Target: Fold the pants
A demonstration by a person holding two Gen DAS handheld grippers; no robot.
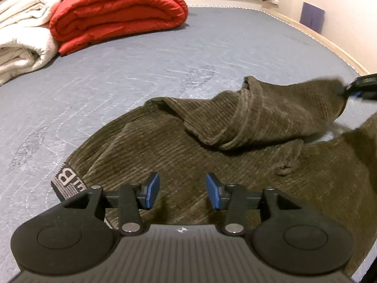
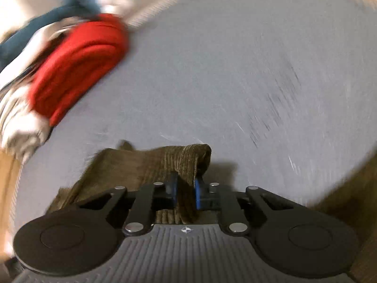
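Looking along the left gripper [image 1: 182, 192], its jaws stand apart and empty above the brown corduroy pants [image 1: 188, 146], which lie rumpled on the grey mattress [image 1: 141, 66], one leg lifted at far right. From the right wrist, the right gripper [image 2: 186, 194] is clamped on a pants fold; folding seems barely begun.

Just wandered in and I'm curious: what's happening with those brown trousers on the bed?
A person is folding the brown corduroy pants on the grey mattress. The right tool is shut on a pant leg, lifted and carried over the rest. The left tool is open above the waistband end, gripping nothing. A red quilt lies folded behind.
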